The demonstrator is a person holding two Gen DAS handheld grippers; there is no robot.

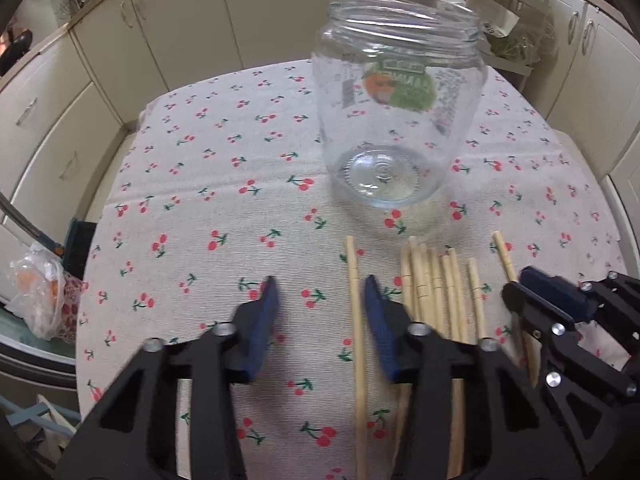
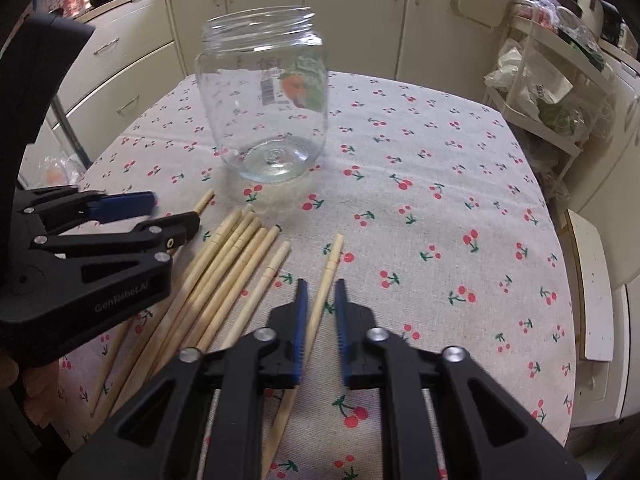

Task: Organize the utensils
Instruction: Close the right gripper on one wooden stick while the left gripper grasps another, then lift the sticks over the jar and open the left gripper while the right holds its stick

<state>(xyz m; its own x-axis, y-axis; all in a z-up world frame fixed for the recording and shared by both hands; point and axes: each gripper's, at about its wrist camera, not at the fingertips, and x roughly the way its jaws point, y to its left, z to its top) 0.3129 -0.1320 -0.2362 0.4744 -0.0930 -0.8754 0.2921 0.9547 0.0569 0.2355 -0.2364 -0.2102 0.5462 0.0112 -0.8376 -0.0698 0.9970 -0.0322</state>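
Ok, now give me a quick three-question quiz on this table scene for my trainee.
1. True or false: the jar is empty.
2. What lies between the right gripper jaws?
3. The loose chopsticks lie: A in the jar, B on the tablecloth, C on the floor.
Key: 1 true; 2 one chopstick; 3 B.

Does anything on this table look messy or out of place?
Only the chopsticks: they lie loose and fanned out on the cherry cloth, two strays apart from the bunch. One stray sits between the right tongs. The jar stands upright and empty. Nothing looks spilled or broken.
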